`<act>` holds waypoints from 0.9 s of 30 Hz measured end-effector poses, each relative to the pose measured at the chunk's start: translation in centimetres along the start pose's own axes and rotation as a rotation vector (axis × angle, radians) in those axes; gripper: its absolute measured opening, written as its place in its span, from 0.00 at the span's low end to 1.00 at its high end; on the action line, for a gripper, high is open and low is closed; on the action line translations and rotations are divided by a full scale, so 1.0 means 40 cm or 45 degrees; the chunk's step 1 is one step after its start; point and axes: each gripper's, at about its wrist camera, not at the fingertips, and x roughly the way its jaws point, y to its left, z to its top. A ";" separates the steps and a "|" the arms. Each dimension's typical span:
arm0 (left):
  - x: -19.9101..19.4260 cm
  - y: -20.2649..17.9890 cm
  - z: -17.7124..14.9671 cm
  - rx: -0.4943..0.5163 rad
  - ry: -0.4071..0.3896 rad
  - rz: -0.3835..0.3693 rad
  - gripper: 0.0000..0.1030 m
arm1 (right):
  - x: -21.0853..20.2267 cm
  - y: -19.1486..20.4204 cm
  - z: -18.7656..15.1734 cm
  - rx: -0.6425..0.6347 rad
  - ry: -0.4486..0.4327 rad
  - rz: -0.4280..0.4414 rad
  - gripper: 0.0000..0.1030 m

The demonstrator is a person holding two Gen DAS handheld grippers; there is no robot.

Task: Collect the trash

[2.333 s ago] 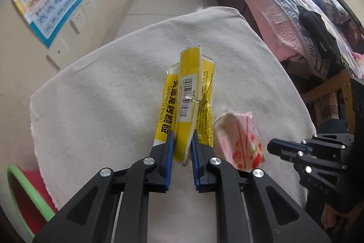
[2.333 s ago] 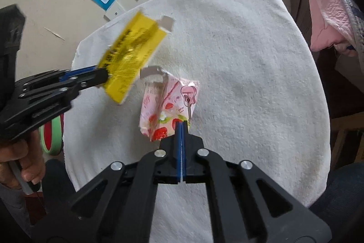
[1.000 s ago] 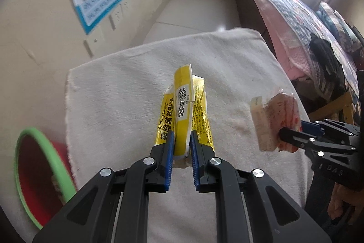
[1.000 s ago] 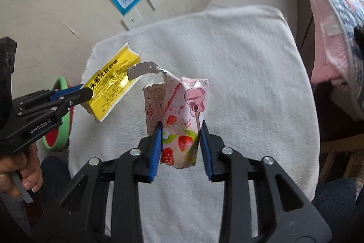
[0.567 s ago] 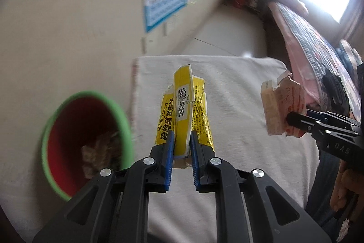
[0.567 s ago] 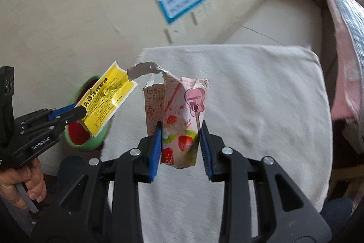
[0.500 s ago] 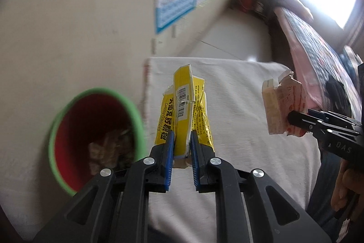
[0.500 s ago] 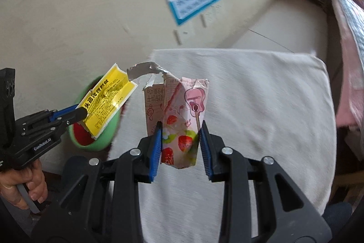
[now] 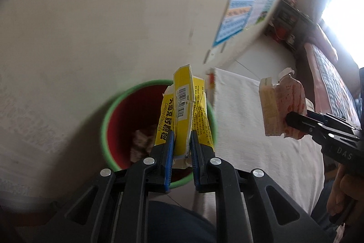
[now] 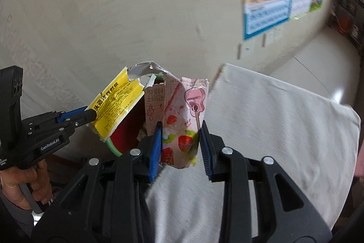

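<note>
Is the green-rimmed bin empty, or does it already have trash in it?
Not empty. The left wrist view looks into the bin, and crumpled pale scraps lie at the bottom of its red interior. What they are, cannot tell.

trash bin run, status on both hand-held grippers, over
Left hand-held gripper shut on yellow box, over the bin. Right hand-held gripper shut on pink carton, beside it. Nothing blocking the bin mouth.

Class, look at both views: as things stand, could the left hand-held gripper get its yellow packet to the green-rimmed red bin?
Probably yes: the left hand-held gripper, shut on the torn yellow packet, appears directly above the green-rimmed red bin's open mouth, nothing between.
</note>
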 end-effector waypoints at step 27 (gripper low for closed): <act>-0.032 0.030 -0.028 -0.066 -0.120 -0.112 0.92 | 0.016 -0.013 -0.040 -0.004 -0.008 -0.121 0.87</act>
